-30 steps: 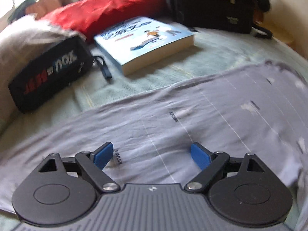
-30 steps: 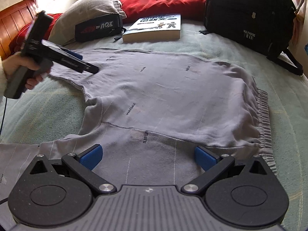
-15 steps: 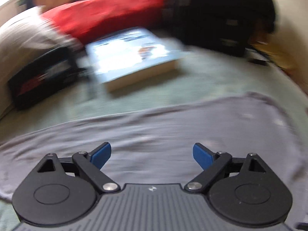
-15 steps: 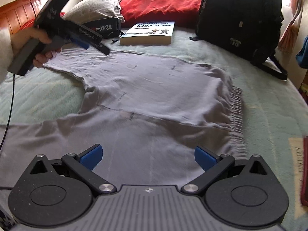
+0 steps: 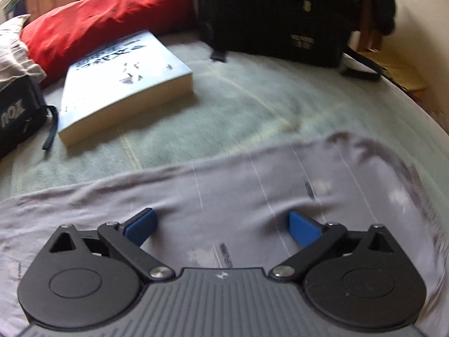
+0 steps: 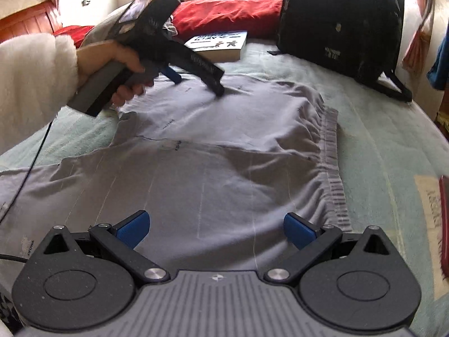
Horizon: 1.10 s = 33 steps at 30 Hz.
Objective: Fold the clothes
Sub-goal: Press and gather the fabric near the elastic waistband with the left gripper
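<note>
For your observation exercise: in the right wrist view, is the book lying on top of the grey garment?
No. The book lies on the green bedspread beyond the grey garment, with bare bedspread between them.

The black pouch reads "YOU", upside down; other print is illegible.

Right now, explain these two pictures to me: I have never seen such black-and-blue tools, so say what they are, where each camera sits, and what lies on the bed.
There is no robot here. A person holds a hand tool with a two-fingered claw in each hand, and a camera on each tool looks forward along its blue fingers. One picture looks out from the left claw, the other from the right claw, which also sees the left tool in the person's hand. Both claws are open and hold nothing. Spread on the green bed cover lie grey trousers. Beyond them are a book, a red pillow and a black backpack.
</note>
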Each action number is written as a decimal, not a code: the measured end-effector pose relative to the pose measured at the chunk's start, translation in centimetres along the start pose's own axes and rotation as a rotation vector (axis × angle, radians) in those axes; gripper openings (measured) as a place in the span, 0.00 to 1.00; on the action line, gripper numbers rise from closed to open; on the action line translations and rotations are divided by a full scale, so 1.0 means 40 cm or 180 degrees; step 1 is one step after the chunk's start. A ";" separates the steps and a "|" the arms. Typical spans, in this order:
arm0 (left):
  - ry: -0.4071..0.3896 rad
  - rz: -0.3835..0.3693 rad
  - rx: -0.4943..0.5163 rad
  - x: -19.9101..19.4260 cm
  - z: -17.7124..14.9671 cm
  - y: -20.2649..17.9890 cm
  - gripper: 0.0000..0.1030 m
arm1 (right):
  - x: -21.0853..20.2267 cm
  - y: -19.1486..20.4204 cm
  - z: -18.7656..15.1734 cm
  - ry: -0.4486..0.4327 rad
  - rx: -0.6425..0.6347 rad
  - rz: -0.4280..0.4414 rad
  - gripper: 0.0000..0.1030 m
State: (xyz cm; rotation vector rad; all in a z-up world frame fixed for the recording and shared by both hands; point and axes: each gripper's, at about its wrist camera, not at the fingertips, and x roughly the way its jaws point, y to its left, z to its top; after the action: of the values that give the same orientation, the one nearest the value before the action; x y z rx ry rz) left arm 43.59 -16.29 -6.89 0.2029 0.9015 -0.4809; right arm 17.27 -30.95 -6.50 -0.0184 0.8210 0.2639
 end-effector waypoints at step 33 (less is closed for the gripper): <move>0.0094 -0.0369 0.1105 -0.039 0.048 -0.419 0.96 | -0.087 -0.060 -0.065 -0.0376 0.0132 0.0483 1.00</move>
State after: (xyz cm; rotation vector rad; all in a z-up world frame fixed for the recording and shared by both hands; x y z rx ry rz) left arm 36.04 -31.19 -3.99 0.4767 0.8574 -0.7435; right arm 13.70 -34.36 -5.97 0.0979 0.7111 0.3875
